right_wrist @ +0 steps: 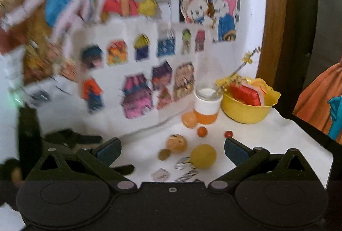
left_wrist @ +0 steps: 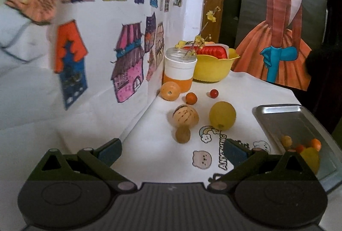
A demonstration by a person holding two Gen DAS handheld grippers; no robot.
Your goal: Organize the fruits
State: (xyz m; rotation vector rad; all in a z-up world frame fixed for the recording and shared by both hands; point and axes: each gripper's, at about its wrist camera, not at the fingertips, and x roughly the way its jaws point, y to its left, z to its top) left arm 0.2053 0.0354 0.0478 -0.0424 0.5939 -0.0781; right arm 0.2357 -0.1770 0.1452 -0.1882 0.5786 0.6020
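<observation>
The left gripper [left_wrist: 172, 152] is held above the white worktop [left_wrist: 245, 90] with its fingers [left_wrist: 111, 150] spread wide and nothing between them. The right gripper [right_wrist: 172, 150] is likewise held with fingers [right_wrist: 235, 150] wide apart and empty.

Loose fruits are seen on the worktop ahead of both grippers: a yellow lemon [left_wrist: 222, 115], a striped tan fruit [left_wrist: 185, 115] just beside it, and a small brown fruit [left_wrist: 183, 134] touching the striped one on its near side. Farther back, an orange fruit [left_wrist: 170, 91] is set against a jar [left_wrist: 180, 68], with a small orange tomato [left_wrist: 191, 98] and a small red tomato [left_wrist: 214, 93] near it, apart from each other.

At the right edge of the left wrist view a metal tray [left_wrist: 284, 115] is seen, and in its near end several small orange and yellow fruits [left_wrist: 307, 149] are gathered, partly hidden by the gripper.

Behind the jar a yellow bowl [left_wrist: 211, 68] holding a red object [left_wrist: 213, 51] is placed in the corner. Paper house drawings [left_wrist: 128, 64] are stuck to the wall. The right wrist view is blurred on its left side
</observation>
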